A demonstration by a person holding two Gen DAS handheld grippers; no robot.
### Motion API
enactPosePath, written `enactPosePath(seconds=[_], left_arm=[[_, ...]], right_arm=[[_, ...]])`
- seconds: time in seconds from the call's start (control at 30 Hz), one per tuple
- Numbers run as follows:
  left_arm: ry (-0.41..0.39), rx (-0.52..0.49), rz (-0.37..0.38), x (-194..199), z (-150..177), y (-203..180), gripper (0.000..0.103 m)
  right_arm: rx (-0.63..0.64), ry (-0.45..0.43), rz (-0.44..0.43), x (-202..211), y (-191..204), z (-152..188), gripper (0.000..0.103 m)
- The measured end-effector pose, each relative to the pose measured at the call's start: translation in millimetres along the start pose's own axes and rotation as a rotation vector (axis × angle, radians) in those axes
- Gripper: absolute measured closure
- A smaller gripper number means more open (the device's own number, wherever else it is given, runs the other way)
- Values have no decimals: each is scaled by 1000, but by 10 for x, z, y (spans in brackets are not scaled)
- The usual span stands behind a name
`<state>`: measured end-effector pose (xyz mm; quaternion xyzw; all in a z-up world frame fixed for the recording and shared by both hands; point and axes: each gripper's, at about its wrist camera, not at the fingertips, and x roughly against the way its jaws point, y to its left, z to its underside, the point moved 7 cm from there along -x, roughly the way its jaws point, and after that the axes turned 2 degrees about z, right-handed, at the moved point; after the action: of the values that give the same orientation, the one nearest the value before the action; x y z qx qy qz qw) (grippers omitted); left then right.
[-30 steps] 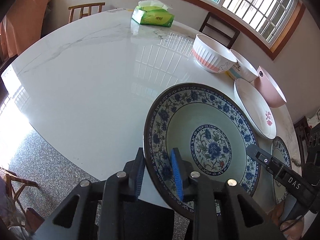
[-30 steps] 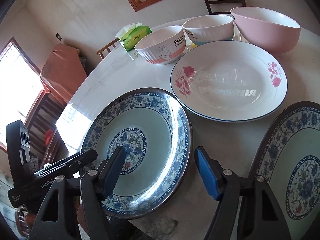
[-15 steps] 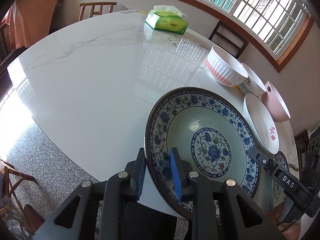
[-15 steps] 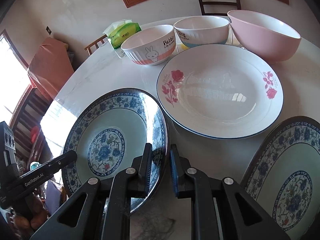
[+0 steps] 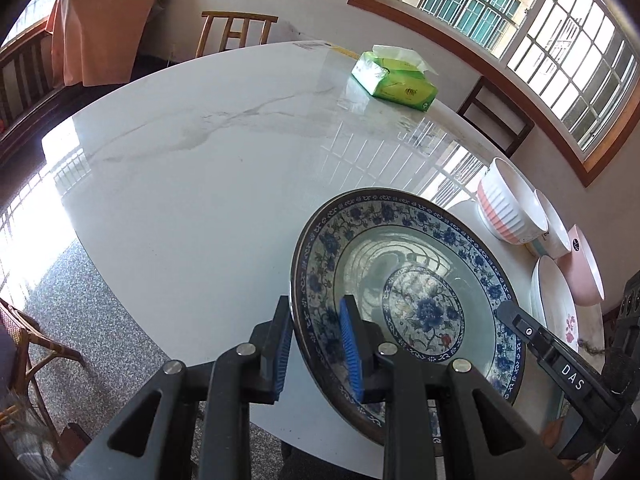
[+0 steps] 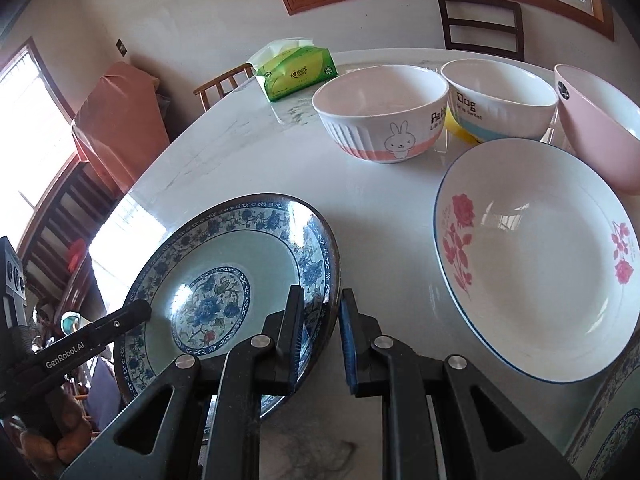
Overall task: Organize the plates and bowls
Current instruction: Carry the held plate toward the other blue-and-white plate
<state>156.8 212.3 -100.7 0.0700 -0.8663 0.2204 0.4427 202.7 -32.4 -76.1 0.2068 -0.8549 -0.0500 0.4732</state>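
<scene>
Clearly a two-handed carry: blue-and-white plate pinched at opposite points of its rim, near the front edge of the marble table, tilted, part of it overhanging that edge. Cannot tell whether any of its underside touches the tabletop.

On its left rim, left gripper drawn narrow, one blue pad inside the well, the other outside under the lip. On its right rim, right gripper pulled in just as tight, clamped the same way.

Further back and to the right, well apart from the held plate: rose plate, lying flat; behind it a row of rabbit bowl, dog bowl and pink bowl, close together. At the far side, tissue pack. At the near right corner, part of a second blue plate.

Handling, as a judgement: glazed ceramic, so stiff, fairly heavy for such a thin hold, slick under rubber, and prone to chipping or breaking if dropped or knocked. Best held right where it is now, across the flat rim band with pads seated well past the lip, both sides kept level with each other. Worth avoiding any twist between the two hands; likely to lever the rim out of one grip.
</scene>
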Motion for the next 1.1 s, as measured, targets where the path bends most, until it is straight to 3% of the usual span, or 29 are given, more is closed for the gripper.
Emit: enactPosePath(seconds=[0.27, 0.33, 0.43, 0.5, 0.57, 0.67, 0.83, 1.0, 1.1], left_arm=[[-30, 17, -29, -88, -82, 179, 78], [-67, -3, -72, -45, -97, 195, 77], [-127, -28, -148, 114, -101, 233, 63], [-181, -33, -192, 289, -86, 257, 48], [-226, -46, -185, 476, -50, 216, 47], [-248, -111, -84, 698, 54, -63, 47], [-139, -253, 174, 749, 419, -915, 47], [28, -403, 346, 567, 959, -1877, 47], [135, -423, 427, 416, 1220, -2283, 47]], right_arm=[[35, 20, -10, -229, 226, -96, 85], [41, 25, -12, -273, 250, -85, 85], [58, 19, -4, -272, 293, -85, 83], [50, 19, -13, -248, 289, -93, 82], [48, -12, -20, -131, 264, -115, 80], [32, -90, -53, 261, 193, -129, 70], [-12, -205, -105, 1183, -122, 71, 58], [-79, -258, 1, 2052, -864, 491, 53], [-158, -258, 117, 2382, -1456, 735, 51]])
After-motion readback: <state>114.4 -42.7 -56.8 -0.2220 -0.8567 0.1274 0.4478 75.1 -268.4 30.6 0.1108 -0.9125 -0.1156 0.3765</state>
